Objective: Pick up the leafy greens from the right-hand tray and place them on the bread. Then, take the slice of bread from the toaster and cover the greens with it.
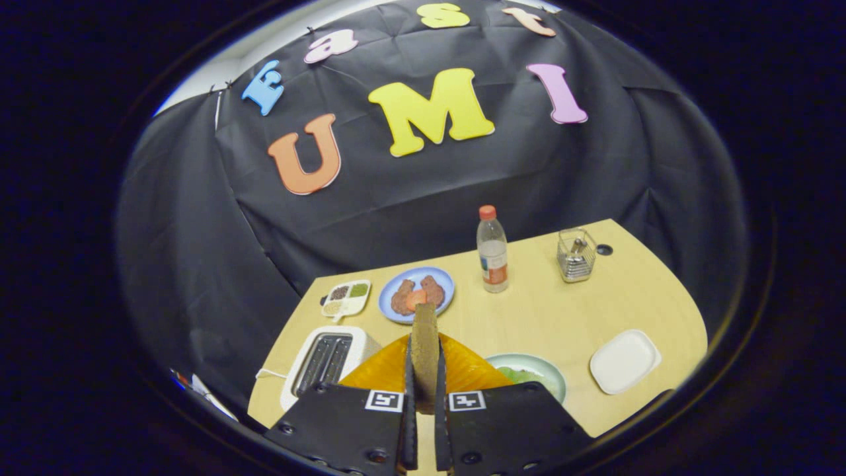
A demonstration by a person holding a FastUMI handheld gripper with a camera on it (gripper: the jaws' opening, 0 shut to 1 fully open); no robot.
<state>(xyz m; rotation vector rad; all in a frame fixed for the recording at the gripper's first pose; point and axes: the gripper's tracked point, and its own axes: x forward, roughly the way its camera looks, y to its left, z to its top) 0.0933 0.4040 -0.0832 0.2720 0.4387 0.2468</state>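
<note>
My gripper [423,370] is shut on a brown slice of bread [425,344], held upright edge-on between the two fingers and lifted above the table. Just left of the fingers stands the white toaster [324,363] with its two slots dark. Behind the held slice lies an orange plate [386,370], mostly hidden by the bread and fingers. Right of it sits a pale green plate [538,370] with leafy greens [522,375] on it, partly hidden by my right finger.
On the wooden table [562,311], a blue plate with brown food [418,293] lies beyond the slice. A small divided dish [346,297] sits left of it, a water bottle [492,250] and a wire holder [576,255] further back, a white square tray [624,361] at the right.
</note>
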